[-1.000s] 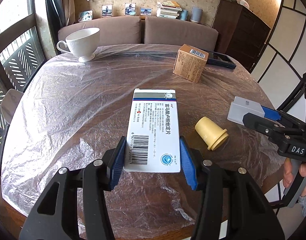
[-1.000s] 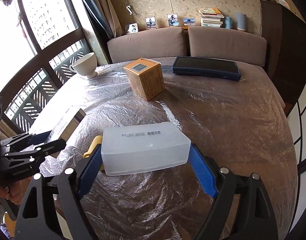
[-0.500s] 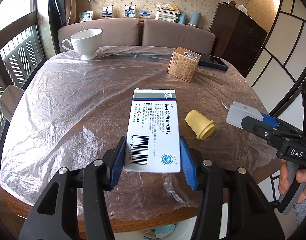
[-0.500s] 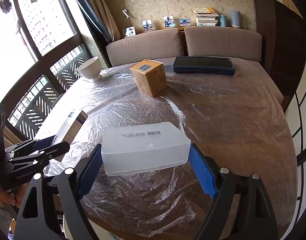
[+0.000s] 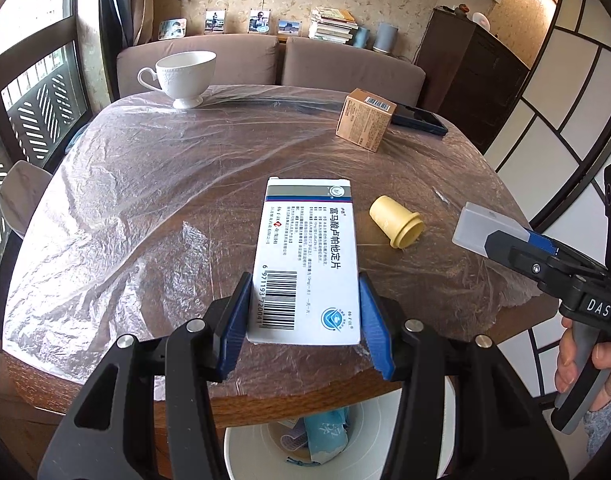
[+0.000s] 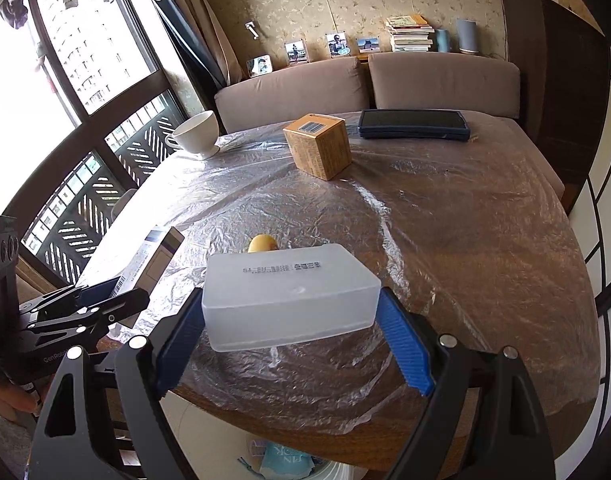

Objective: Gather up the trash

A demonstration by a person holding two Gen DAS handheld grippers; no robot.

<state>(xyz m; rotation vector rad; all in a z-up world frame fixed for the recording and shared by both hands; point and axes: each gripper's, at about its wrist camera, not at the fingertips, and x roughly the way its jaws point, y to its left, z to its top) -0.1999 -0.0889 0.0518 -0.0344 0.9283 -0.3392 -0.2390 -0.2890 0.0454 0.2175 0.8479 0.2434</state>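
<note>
A round wooden worktop (image 5: 117,184), wrapped in crinkled clear plastic film, spreads ahead of both tools. Below the left hand-held gripper (image 5: 303,316) and the worktop's near edge stands a white round bin (image 5: 421,436) with crumpled wrappers inside. That gripper's blue ribbed pads clamp the barcode end of a flat white cardboard medicine box (image 5: 307,256), held level above the near rim. Off to its right, the right hand-held gripper (image 6: 293,334) is closed on the sides of a frosted translucent plastic box (image 6: 289,294), rectangular with rounded edges. Far ahead and left of the left gripper sits a white embossed porcelain cup (image 5: 183,76); far ahead to its right, a brown cardboard cube carton (image 5: 365,118) stands beside a dark flat phone (image 5: 419,120). Just right of the medicine box, a small pale-yellow plastic cap (image 5: 395,222) lies tipped on its side on the film.
</note>
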